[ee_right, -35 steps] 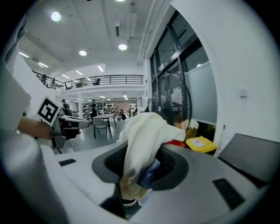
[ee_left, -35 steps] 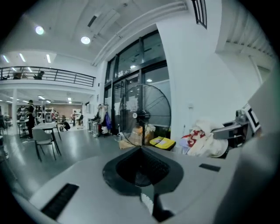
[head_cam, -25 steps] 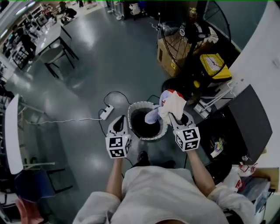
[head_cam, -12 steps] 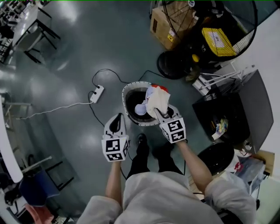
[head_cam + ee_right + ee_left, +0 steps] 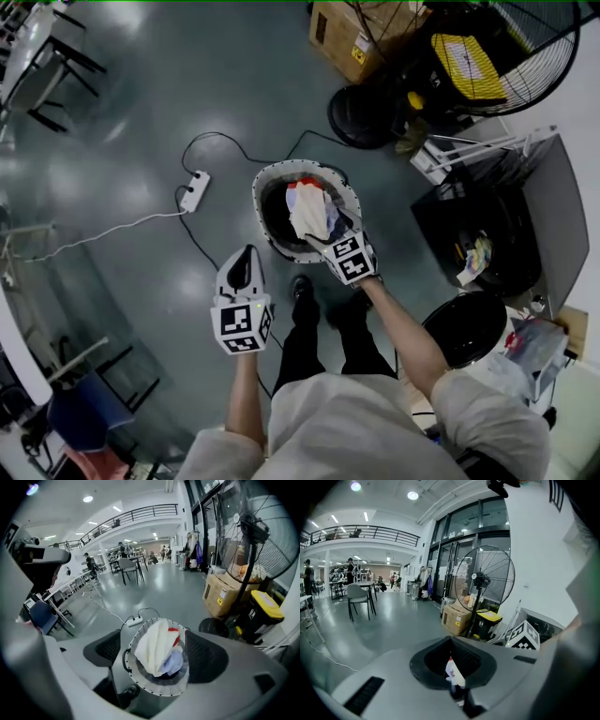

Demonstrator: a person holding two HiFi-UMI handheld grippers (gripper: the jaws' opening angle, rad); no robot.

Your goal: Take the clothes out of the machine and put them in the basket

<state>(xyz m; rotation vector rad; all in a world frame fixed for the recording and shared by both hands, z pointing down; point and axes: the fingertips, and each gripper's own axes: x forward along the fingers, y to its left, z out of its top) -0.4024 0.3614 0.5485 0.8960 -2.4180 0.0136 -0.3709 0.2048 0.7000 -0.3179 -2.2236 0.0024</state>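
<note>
Right hand-held gripper [image 5: 326, 236]: jaws have just been opening and now stand spread above the basket [image 5: 258, 202]. Nothing is pinched. The clothes [image 5: 305, 208], a white piece over blue and red, lie between the jaws but sit in the basket, clear of the pads.

Progress, my read: this load is delivered. Something colourful shows inside the dark machine [image 5: 441, 225] at right, so I judge more trips are left.

Pose: right arm reaches forward, its gripper pitched steeply down over the basket's near rim. Left hand-held gripper [image 5: 247, 253] hangs over the floor [image 5: 141, 141], just beside the basket, tilted slightly down with jaws pressed together. A small white-and-red scrap shows at their seam; I cannot tell what it is.
</note>
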